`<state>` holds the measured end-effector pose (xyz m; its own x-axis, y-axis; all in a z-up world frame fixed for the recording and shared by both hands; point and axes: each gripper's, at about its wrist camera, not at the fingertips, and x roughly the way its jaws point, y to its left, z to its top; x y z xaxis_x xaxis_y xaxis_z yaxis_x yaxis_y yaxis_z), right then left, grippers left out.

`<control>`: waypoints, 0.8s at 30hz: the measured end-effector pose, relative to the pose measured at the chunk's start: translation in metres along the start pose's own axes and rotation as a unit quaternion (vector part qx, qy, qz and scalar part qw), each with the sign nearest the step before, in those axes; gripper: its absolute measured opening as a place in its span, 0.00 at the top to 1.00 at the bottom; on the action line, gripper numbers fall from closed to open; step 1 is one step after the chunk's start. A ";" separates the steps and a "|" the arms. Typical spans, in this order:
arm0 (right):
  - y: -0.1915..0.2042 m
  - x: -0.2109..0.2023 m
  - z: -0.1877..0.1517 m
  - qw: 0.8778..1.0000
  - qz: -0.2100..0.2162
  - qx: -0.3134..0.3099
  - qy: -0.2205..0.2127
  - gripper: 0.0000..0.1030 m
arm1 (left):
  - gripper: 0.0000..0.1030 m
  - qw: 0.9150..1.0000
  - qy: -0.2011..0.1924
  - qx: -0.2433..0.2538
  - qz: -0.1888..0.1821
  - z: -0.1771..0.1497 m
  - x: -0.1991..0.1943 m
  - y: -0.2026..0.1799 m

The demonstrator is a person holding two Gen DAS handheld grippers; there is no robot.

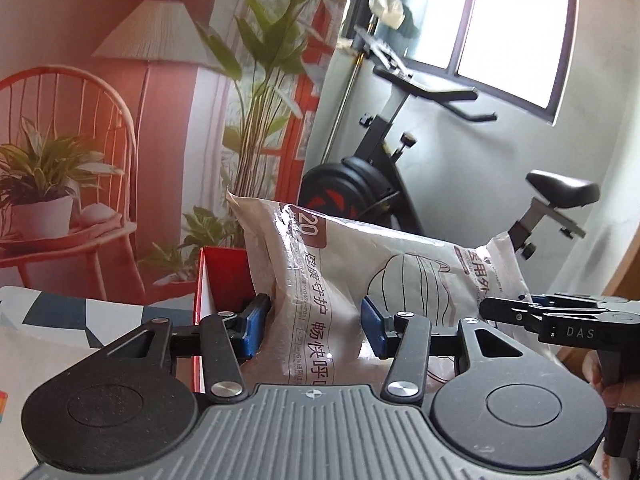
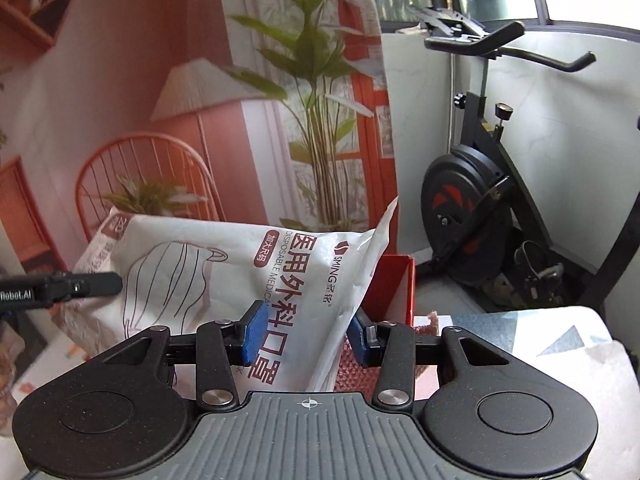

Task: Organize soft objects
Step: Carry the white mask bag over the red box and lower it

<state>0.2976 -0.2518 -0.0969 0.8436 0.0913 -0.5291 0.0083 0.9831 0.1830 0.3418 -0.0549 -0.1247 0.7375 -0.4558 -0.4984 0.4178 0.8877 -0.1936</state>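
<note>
Both claws are up in the air side by side, tipped a bit downward. The left claw [image 1: 316,326] has its blue pads [image 1: 253,328] pinched in on a white mask pack [image 1: 400,264] from both sides. The right claw [image 2: 306,330] grips the other end of the same pack. Bit of a hand [image 1: 612,384] shows behind the right claw.

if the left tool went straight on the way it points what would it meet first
The left tool is already closed on the white mask pack, so the pack fills its line. Behind that, probably the red box at left or the exercise bike further off; depth is unclear.
</note>
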 end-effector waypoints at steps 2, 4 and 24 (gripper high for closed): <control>-0.001 0.019 -0.002 1.000 -0.008 -0.007 0.017 0.61 | 0.49 1.000 0.022 -0.007 0.001 -0.002 0.018 0.007; -0.003 0.037 -0.006 0.999 -0.013 -0.010 0.035 0.61 | 0.49 0.999 0.046 -0.013 0.005 -0.005 0.035 0.014; 0.021 0.137 -0.014 0.971 -0.082 -0.122 0.189 0.62 | 0.50 0.994 0.105 -0.017 0.014 0.001 0.082 0.039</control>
<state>0.4061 -0.2165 -0.1772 0.5846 -0.0624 -0.8089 -0.0412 0.9935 -0.1065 0.4187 -0.0578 -0.1723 0.6200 -0.4105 -0.6686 0.3776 0.9031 -0.2043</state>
